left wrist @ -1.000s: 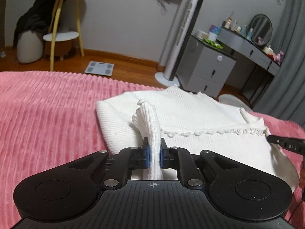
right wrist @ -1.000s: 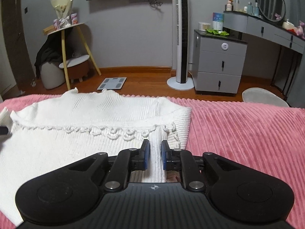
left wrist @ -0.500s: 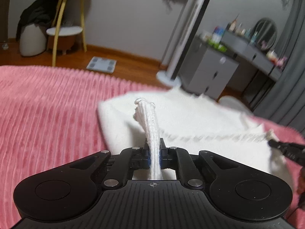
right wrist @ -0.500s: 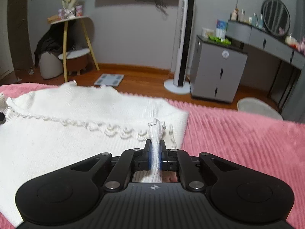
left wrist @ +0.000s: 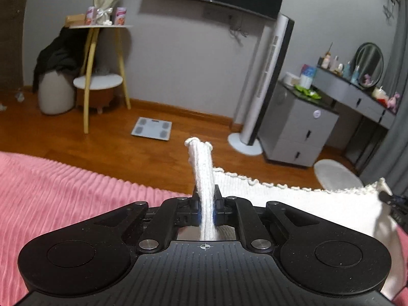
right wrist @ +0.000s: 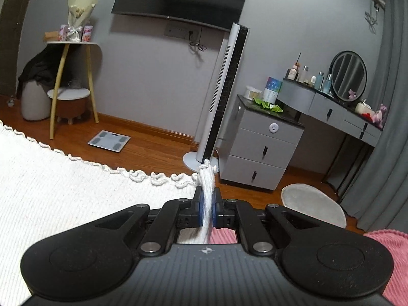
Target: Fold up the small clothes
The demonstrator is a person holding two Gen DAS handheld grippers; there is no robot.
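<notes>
A small white ribbed knit top (right wrist: 63, 186) with a scalloped trim edge is held up over the pink bed cover (left wrist: 63, 199). My left gripper (left wrist: 206, 209) is shut on one corner of the top (left wrist: 293, 204), and a pinch of knit stands up between the jaws. My right gripper (right wrist: 207, 211) is shut on the other corner, with knit sticking up between the blue pads (right wrist: 201, 209). The trim edge stretches between the two grippers. The right gripper's tip (left wrist: 390, 199) shows at the right edge of the left wrist view.
Beyond the bed lie a wooden floor with a bathroom scale (left wrist: 151, 128), a tower fan (right wrist: 221, 94), a grey drawer cabinet (right wrist: 262, 142), a dressing table with a round mirror (right wrist: 348, 76), a round floor mat (right wrist: 313, 204) and a yellow-legged side table (left wrist: 102, 76).
Both grippers have lifted the top's corners up off the bed. The right gripper closed on its corner during the last second. The views now tilt up toward the room.
</notes>
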